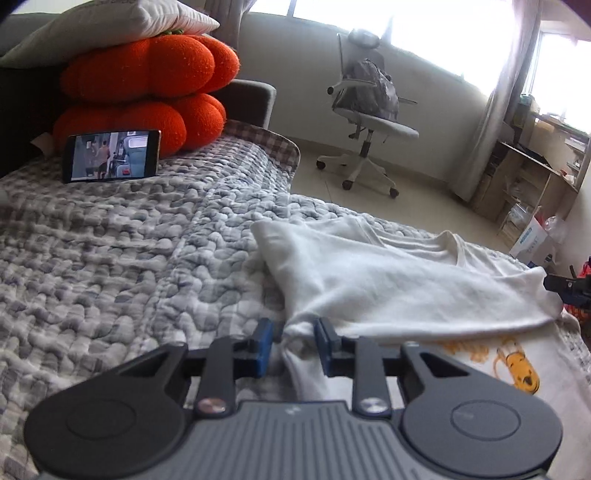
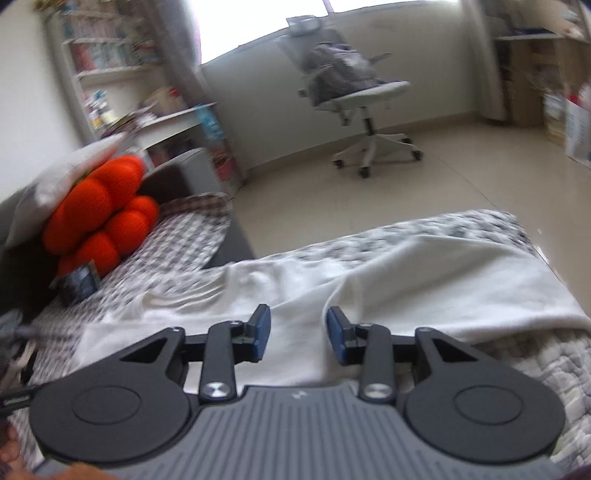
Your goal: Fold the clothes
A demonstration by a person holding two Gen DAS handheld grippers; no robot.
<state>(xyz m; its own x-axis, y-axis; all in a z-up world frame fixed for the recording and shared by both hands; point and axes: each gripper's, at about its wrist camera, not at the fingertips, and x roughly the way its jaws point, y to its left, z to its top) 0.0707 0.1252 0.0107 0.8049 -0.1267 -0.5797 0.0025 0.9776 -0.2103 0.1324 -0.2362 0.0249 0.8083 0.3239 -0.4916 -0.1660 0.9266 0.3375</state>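
A white T-shirt lies on the grey quilted blanket, its upper part folded over. A yellow cartoon print shows below the fold. My left gripper sits at the fold's left corner. A bunched bit of white cloth lies between its blue pads, and a gap shows beside it, so the jaws stand open. In the right wrist view, my right gripper hovers open over the T-shirt, with cloth below its fingers and nothing pinched. A dark gripper tip pokes in at the right edge of the left wrist view.
Two orange pumpkin cushions under a grey pillow stand at the blanket's far left, with a phone leaning on them. Beyond the bed edge are tiled floor, a white office chair, wooden shelves and a cardboard box.
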